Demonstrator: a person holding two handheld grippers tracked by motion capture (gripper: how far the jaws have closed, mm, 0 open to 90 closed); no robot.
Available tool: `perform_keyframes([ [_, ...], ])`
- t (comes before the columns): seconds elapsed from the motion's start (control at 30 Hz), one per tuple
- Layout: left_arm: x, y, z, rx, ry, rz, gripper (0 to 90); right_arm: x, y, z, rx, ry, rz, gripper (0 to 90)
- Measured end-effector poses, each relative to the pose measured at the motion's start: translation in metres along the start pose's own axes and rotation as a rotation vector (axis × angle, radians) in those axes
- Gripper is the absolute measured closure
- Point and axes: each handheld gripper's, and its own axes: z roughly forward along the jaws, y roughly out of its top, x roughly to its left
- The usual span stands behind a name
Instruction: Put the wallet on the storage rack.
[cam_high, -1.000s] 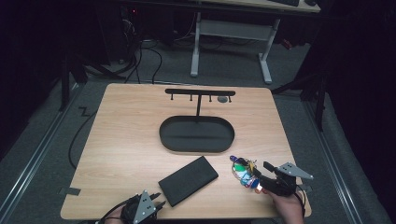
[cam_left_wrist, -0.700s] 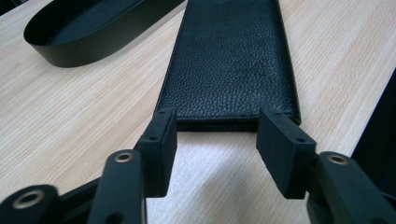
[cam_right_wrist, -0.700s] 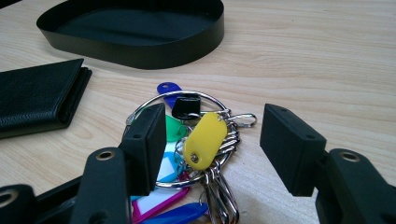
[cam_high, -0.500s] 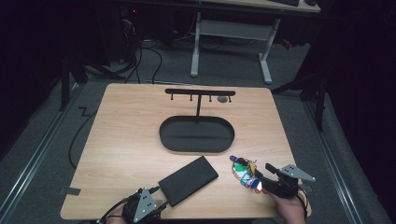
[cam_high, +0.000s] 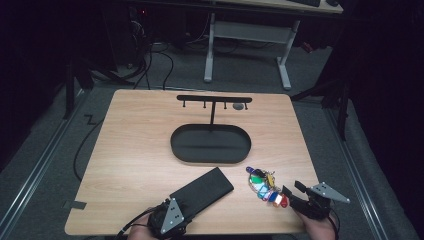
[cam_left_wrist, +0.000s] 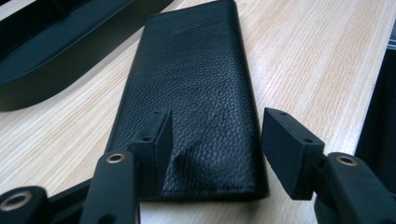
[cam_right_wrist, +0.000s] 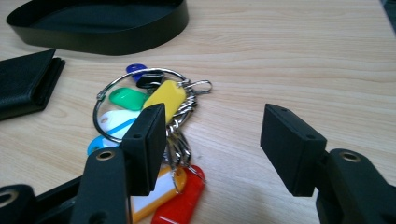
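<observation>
Left gripper view cuts off the wallet (cam_left_wrist: 191, 88) between spread fingers (cam_left_wrist: 156, 140); right gripper (cam_right_wrist: 212, 147) spread beside keys (cam_right_wrist: 154, 116).

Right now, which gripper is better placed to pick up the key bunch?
Right. The right gripper is open just beside the key bunch, whose tags lie by its jaws. The left gripper is open at the wallet, across the table.

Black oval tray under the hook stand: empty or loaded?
Empty. The black oval tray shows bare floor; black leather wallet and key bunch lie outside it.
</observation>
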Motion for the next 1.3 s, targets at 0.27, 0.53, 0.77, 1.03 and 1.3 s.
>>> perform_keyframes([
  [0.27, -0.010, 0.001, 0.009, 0.031, 0.069, 0.114, 43.8, 0.001, -0.004, -0.004, 0.007, -0.009, -0.002, 41.7],
  [0.53, -0.012, -0.001, 0.011, 0.030, 0.105, 0.161, 45.2, -0.001, -0.001, -0.008, -0.019, -0.016, -0.001, 41.8],
  [0.77, -0.014, -0.001, 0.009, 0.030, 0.093, 0.175, 55.2, 0.003, 0.004, 0.000, -0.016, -0.005, -0.017, 41.8],
  [1.03, -0.010, -0.002, 0.004, 0.022, 0.073, 0.143, 69.7, 0.003, 0.004, 0.005, -0.005, 0.014, -0.009, 41.9],
  [1.3, 0.001, -0.001, -0.008, -0.025, 0.044, 0.059, 77.4, -0.003, 0.001, -0.002, -0.025, 0.007, 0.013, 42.0],
])
